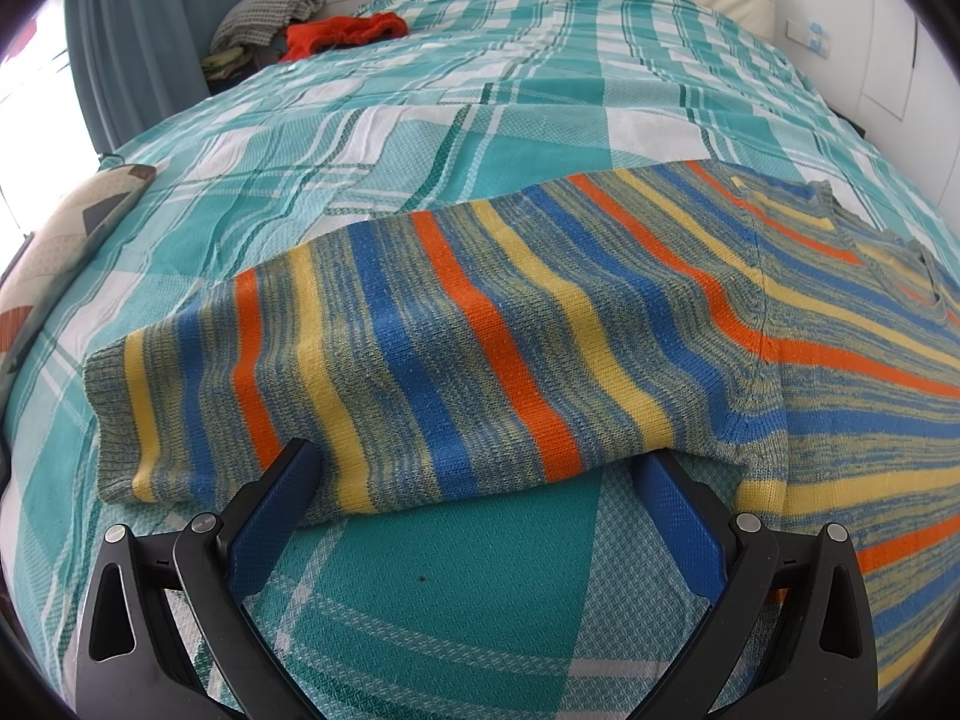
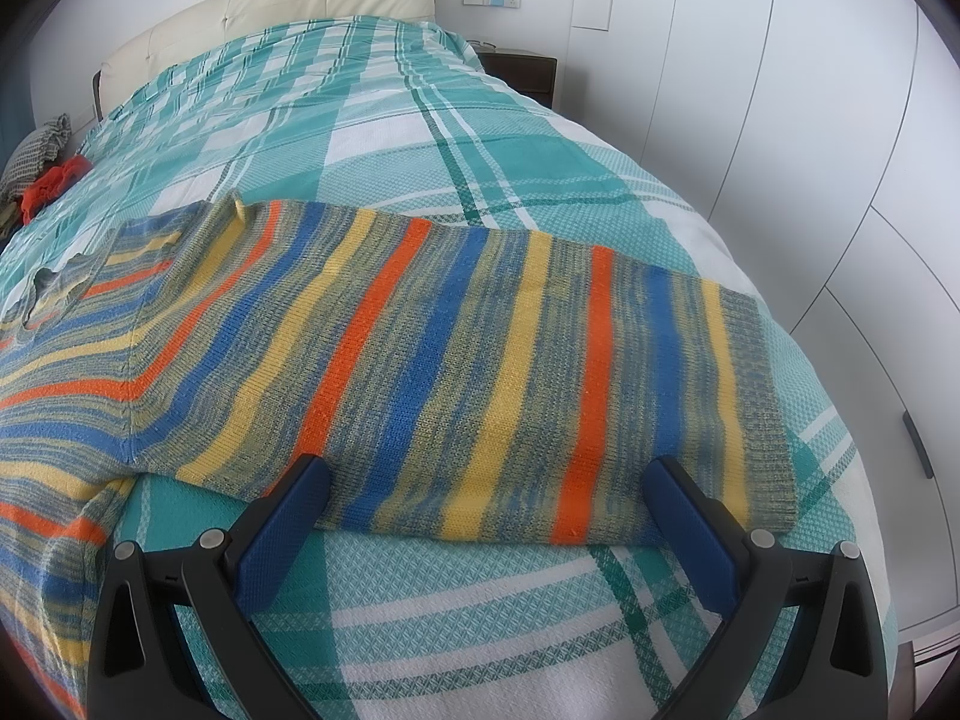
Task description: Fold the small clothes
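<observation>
Striped sweater (image 1: 540,324) lies flat across the bed (image 1: 420,138), sleeves spread to either side. Left tool (image 1: 480,474) at the lower edge of one sleeve, jaws wide apart, tips touching knit. Right tool (image 2: 486,474) likewise spread at the other sleeve (image 2: 540,360). Red garment (image 1: 342,33) far corner.

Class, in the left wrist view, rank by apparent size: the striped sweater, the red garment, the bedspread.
1. Bedspread
2. Striped sweater
3. Red garment, though it lies far from the camera, so its true size is unsure.
</observation>
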